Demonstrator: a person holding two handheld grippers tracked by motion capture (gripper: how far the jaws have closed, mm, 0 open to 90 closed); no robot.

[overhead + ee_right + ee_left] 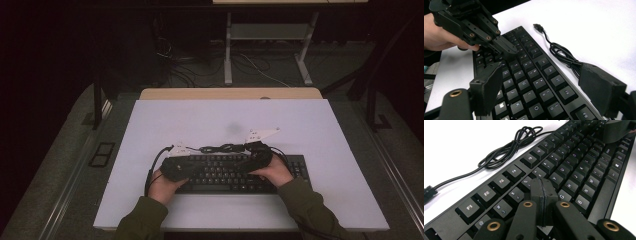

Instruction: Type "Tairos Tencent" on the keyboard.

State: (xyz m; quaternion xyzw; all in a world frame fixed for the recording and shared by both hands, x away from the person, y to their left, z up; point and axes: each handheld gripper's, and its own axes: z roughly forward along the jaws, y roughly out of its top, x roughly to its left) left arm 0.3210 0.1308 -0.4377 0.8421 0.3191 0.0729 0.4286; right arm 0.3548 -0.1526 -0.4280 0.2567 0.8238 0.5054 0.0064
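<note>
Two grippers are held over a black keyboard [235,172] that lies flat on the near half of the white desk [310,125], its long side across the person's front. Nearest the person, the two hands are seen gripping the tools, the left hand [161,189] at the keyboard's left end and the right hand [274,172] toward its right.

The left gripper [543,195] is shown with its fingers pressed together into a single blunt tip, nothing between them. That tip is lowered onto the upper letter rows, near the T and G keys; in the right gripper view it appears to rest on or just above a key, though actual contact cannot be told. The right gripper [549,87] is held with its fingers spread wide, nothing pinched, hovering above the middle and right keys.

Farther off, behind the keyboard, the keyboard's cable [222,148] is seen lying loosely bundled on the desk, its USB plug [538,26] free and connected to nothing. Beyond the desk, a floor with loose wires and the legs of another table are visible in the dark.

The work in hand is judged to be key pressing with the closed left tip. Little progress can be read: one key is being addressed, the right gripper is not yet engaged, and any further presses are judged to remain.
</note>
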